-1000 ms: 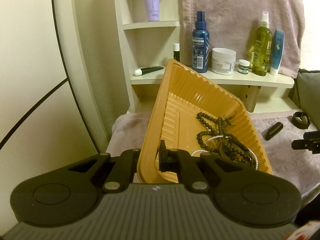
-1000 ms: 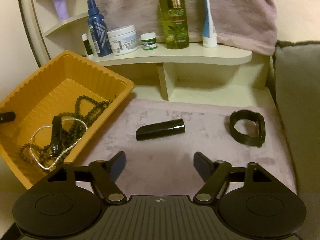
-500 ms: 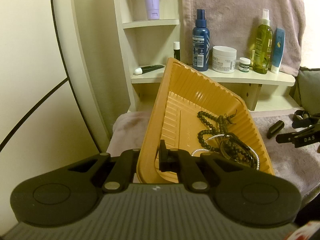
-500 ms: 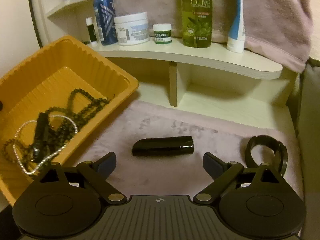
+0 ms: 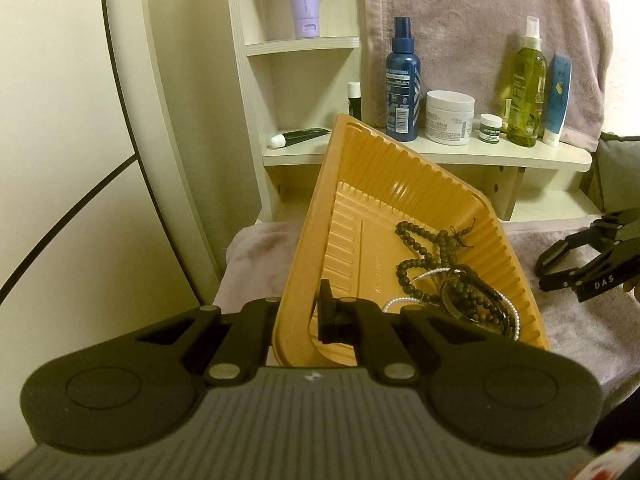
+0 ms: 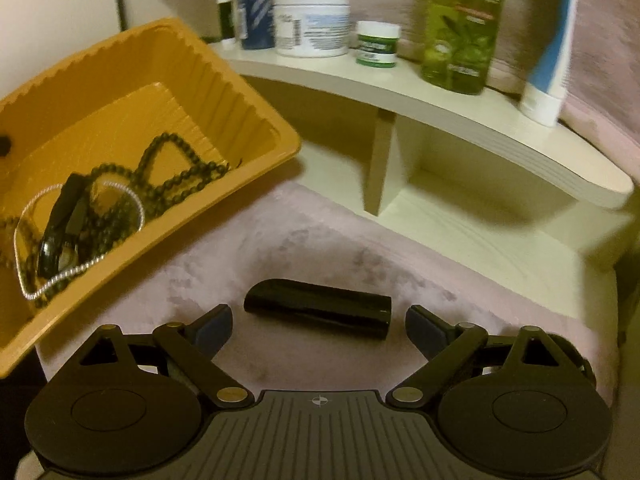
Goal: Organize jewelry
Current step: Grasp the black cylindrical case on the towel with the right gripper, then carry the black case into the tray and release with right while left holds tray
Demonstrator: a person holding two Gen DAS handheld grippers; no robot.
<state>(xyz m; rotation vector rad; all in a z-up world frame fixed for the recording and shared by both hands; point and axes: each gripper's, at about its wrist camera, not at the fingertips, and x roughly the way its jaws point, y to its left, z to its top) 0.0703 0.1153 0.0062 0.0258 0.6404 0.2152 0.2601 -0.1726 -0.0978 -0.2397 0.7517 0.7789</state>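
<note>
My left gripper (image 5: 302,312) is shut on the near rim of an orange plastic tray (image 5: 384,176) and holds it tilted. The tray (image 6: 132,64) holds dark bead necklaces (image 5: 424,252), a silver chain (image 6: 80,272) and a black watch-like band (image 6: 64,228). My right gripper (image 6: 318,326) is open and low over the pink cloth, with a black cylindrical case (image 6: 318,312) lying between and just ahead of its fingers. It also shows at the right edge of the left wrist view (image 5: 568,264). A black bracelet (image 6: 576,356) is mostly hidden behind the right finger.
A cream shelf (image 6: 460,112) behind holds a blue spray bottle (image 5: 402,80), a white jar (image 5: 448,116), a small green jar (image 6: 378,44), an olive bottle (image 6: 460,24) and a blue tube (image 5: 556,100). A pink towel (image 5: 460,12) hangs behind. A wall curve stands at left.
My right gripper has moved forward and down toward the black case, which now lies between its open fingers. The bracelet has slid behind the right finger. The left gripper and tray have stayed put.
</note>
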